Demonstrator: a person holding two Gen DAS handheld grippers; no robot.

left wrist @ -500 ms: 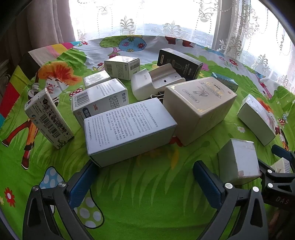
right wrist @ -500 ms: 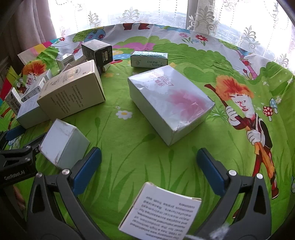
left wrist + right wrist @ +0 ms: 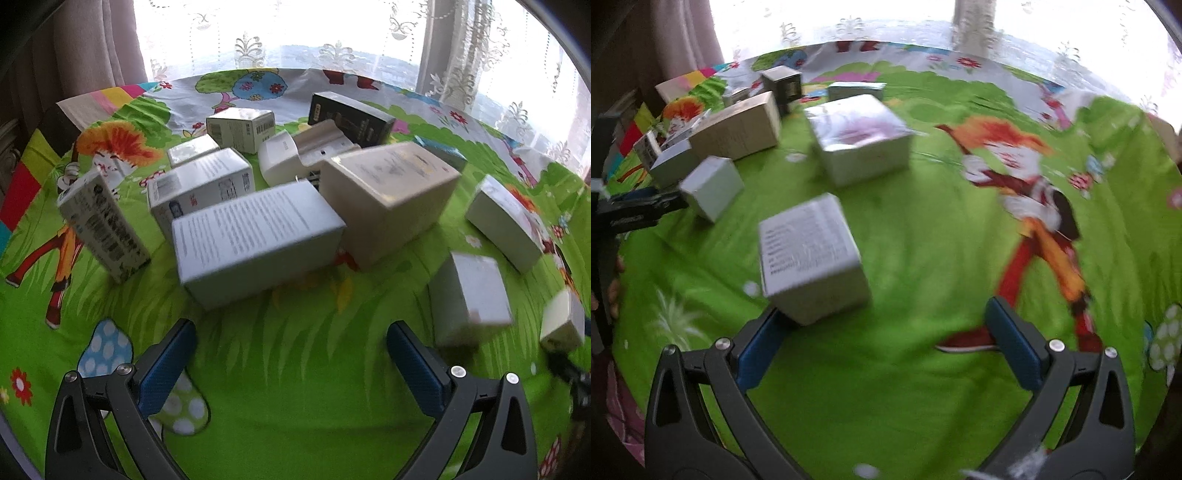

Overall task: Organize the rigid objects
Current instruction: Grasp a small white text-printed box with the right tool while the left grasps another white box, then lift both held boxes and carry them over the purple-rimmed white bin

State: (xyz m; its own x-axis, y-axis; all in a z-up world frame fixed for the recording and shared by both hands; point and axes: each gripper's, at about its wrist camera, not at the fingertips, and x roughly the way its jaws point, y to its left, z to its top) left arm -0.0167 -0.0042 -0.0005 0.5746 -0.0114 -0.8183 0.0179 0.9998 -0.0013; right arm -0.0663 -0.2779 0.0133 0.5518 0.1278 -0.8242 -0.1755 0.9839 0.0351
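Left gripper (image 3: 291,354): blue-padded fingers spread wide, nothing between them, only the green cartoon-print tablecloth (image 3: 295,406) below. Straight ahead of it lies a large white cardboard box printed with small text (image 3: 255,240), flat on the cloth. Touching that box on its right is a large beige cardboard box (image 3: 388,199), tilted. Ahead-left stands a narrow white box with barcode print (image 3: 101,225), leaning. Behind the text box: a white rectangular box with a label (image 3: 199,188), then a white plastic charger-like device (image 3: 299,158) and a black rectangular box (image 3: 351,118) farther off. Just ahead-right of the right finger sits a small plain white cube-shaped box (image 3: 472,295), blurred.

Right gripper (image 3: 882,332): released, fingers wide apart, holding nothing. A small white box with printed text on top (image 3: 809,258) rests on the cloth just ahead of the left finger (image 3: 757,350); contact with the pad cannot be told through motion blur. Farther ahead lies a silver-pink foil-wrapped box (image 3: 857,136). Far ahead-left, the left gripper (image 3: 639,210) shows beside the small plain white cube-shaped box (image 3: 711,186).
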